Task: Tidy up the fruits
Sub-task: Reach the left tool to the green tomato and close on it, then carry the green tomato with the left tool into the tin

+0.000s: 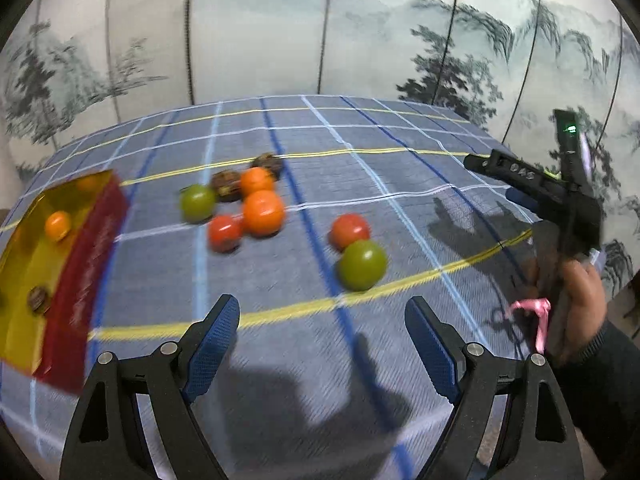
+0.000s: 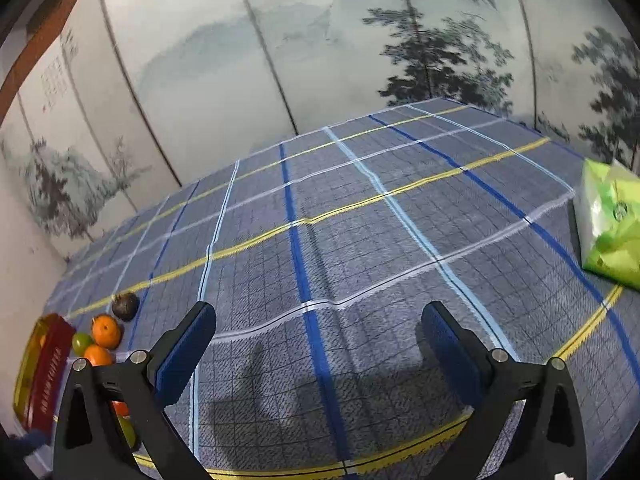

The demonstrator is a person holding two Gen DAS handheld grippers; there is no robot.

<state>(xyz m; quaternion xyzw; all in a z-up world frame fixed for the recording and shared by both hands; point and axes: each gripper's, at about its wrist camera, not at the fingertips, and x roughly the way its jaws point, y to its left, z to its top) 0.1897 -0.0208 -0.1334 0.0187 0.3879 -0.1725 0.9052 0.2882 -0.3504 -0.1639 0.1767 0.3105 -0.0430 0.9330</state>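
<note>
Blue plaid cloth [image 1: 280, 360] covers the tabletop, and your fruit is scattered across the middle of it. Left tool [image 1: 322, 338] hangs released over bare cloth, jaws wide apart, nothing between them. Just beyond it sits a green fruit [image 1: 362, 265], touching a red one [image 1: 349, 231] behind it. Further left you've got the cluster: two oranges [image 1: 263, 213], a second red fruit [image 1: 225, 233] against the nearer orange, another green one [image 1: 197, 202], and two dark brown fruits [image 1: 226, 185] at the back. It's all a bit blurred.

Off to your left, the red box [image 1: 90, 280] with the gold lining sits tilted in the left view. Inside it: a small orange fruit [image 1: 58, 225] and a dark brown one [image 1: 39, 299].

Right tool [image 2: 320, 342] is released too, jaws as wide as they go, empty, over open cloth well apart from the fruit. From its camera the box [image 2: 46, 376] and part of the cluster show at the far left edge, partly hidden behind the tool's left finger. A green packet [image 2: 610, 220] lies at the right edge of the tabletop.

In the left view, your right hand [image 1: 580, 304] grips its tool's handle, with a pink ribbon [image 1: 536, 312] hanging by it.
</note>
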